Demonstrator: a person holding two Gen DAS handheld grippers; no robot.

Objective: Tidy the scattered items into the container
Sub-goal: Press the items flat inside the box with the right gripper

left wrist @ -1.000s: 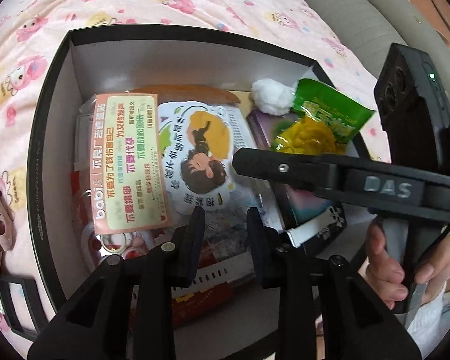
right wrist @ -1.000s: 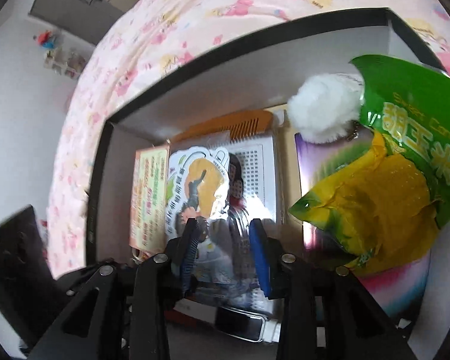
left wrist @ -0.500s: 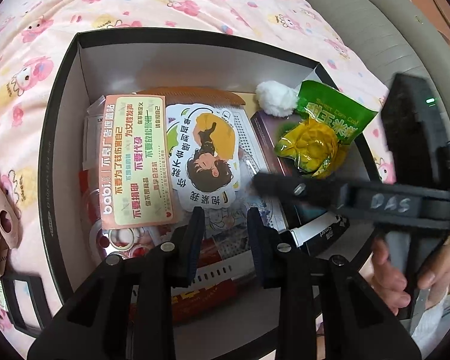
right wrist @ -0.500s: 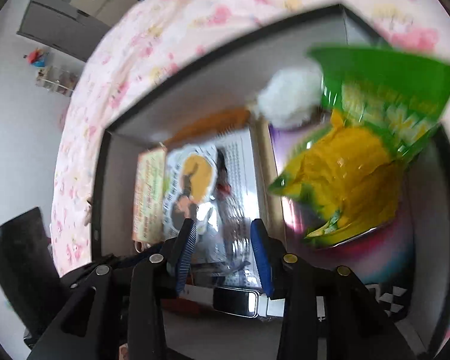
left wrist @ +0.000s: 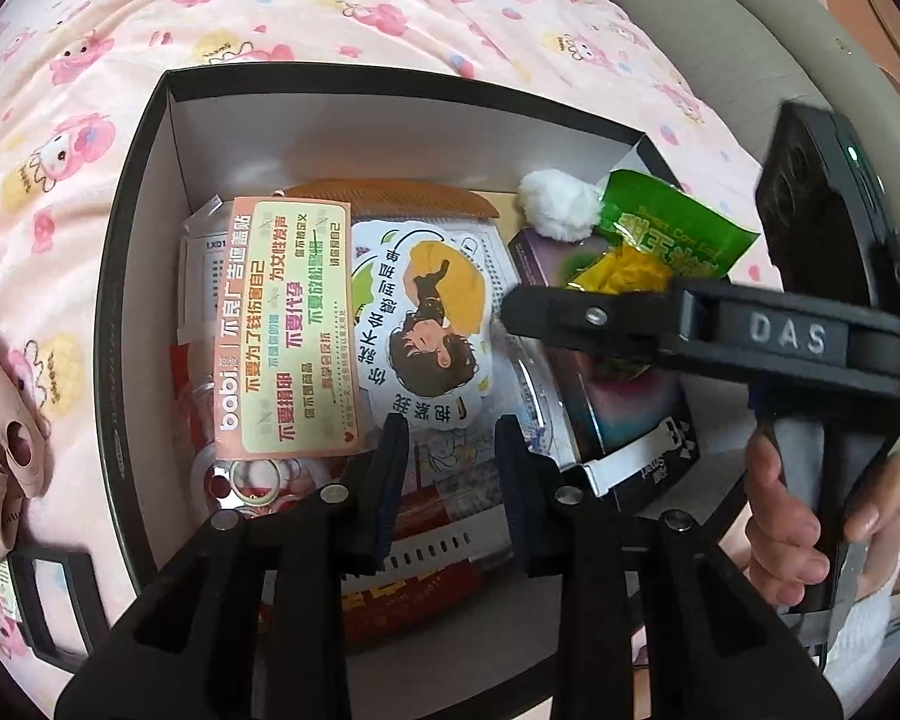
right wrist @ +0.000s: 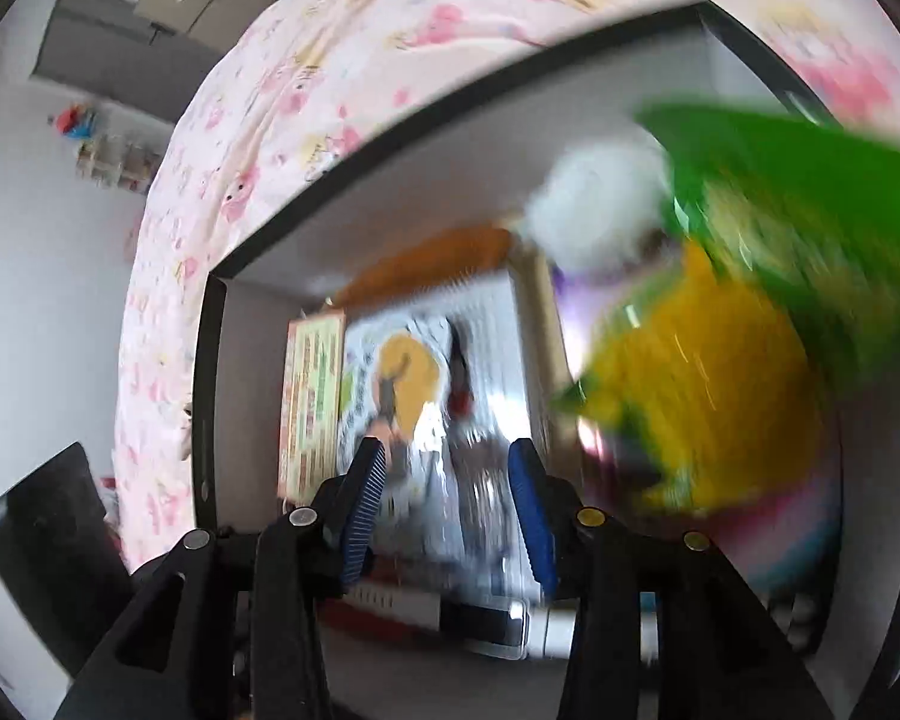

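Note:
A black box with white inner walls (left wrist: pixel 150 180) lies on the pink bedsheet and holds several items: an orange sticker card (left wrist: pixel 288 330), a cartoon sticker (left wrist: pixel 420 324), a brown comb (left wrist: pixel 390 195), a white pompom (left wrist: pixel 555 210) and a green and yellow snack bag (left wrist: pixel 666 246). My left gripper (left wrist: pixel 450 468) is open and empty above the box's near side. My right gripper (right wrist: pixel 444 510) is open and empty over the box; its arm (left wrist: pixel 720 330) crosses the left wrist view. The snack bag (right wrist: pixel 720 360) and pompom (right wrist: pixel 594 210) look blurred in the right wrist view.
A pink patterned pouch (left wrist: pixel 0 420) and a small black-framed object (left wrist: pixel 54 600) lie on the sheet left of the box. The pink cartoon bedsheet (left wrist: pixel 330 0) surrounds the box. A grey wardrobe (right wrist: pixel 120 72) stands far off.
The right gripper has moved quickly over the box, so its view blurs and the snack bag looms larger. The left gripper has stayed nearly still and open.

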